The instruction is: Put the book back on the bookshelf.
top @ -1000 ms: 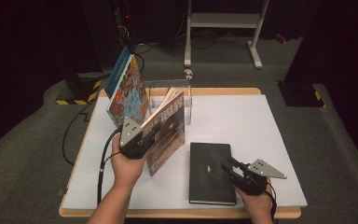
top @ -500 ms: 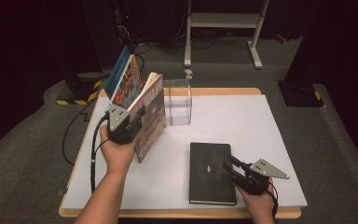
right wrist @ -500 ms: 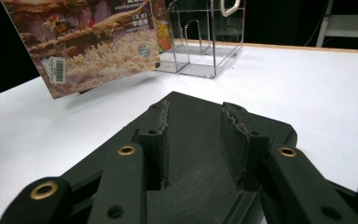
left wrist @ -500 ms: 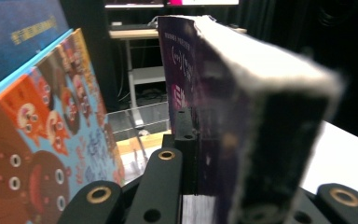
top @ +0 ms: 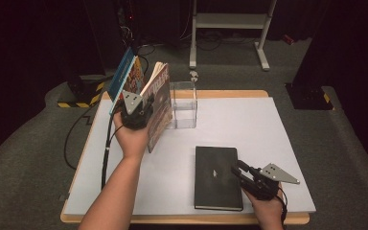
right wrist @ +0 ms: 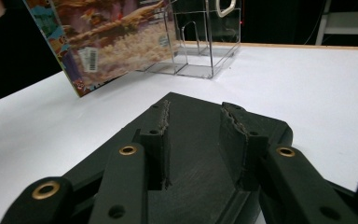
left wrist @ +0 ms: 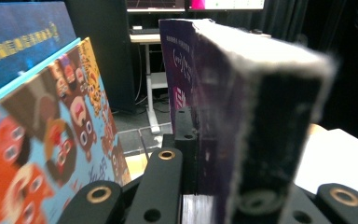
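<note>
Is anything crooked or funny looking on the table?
Yes. The thick book in the left gripper tilts in mid-air over the table's left side, its pages fanning open on top. The colourful picture books behind it lean too. The black book lies flat and neat.

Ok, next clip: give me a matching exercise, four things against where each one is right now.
1. paperback book
2. black notebook
3. clear acrylic stand
4. colourful picture book

A. lying flat on the table near the right gripper
B. leaning at the table's far left edge
C. clamped in the left gripper
D. standing empty at the table's far side

Pairs: 1-C, 2-A, 3-D, 4-B
</note>
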